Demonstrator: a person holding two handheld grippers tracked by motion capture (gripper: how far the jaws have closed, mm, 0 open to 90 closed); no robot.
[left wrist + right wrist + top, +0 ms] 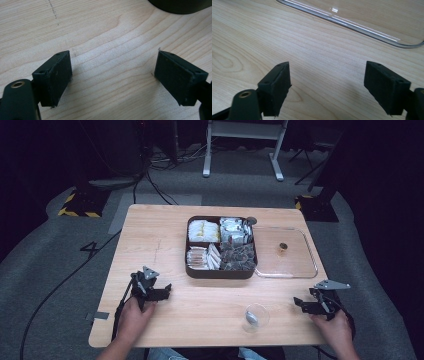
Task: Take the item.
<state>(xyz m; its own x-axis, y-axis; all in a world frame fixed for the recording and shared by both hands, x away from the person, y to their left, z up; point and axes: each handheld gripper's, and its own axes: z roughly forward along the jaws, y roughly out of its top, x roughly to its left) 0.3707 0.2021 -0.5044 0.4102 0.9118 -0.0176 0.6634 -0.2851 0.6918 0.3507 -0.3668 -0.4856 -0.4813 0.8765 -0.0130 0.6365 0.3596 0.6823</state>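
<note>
- Left tongs (162, 289): jaws spread wide, nothing between them, low over the table (150, 235) near its front left, held by the left hand (134, 316).
- Right tongs (300, 304): jaws spread, empty, at the front right edge, held by the right hand (336, 326).
- Between them: a small clear bowl (256, 316).
- Beyond: a dark compartment tray (220, 272) of packets, its clear lid (287, 254) just beside it.
- Bare wood surrounds both tongs.

A wooden tabletop (165, 240) carries a dark four-compartment tray (221, 271) of wrapped packets at its far centre. A clear lid (300, 270) lies touching the tray's right side, a small gold object (283, 247) on it. A small clear cup (256, 316) sits near the front edge, right of centre.
</note>
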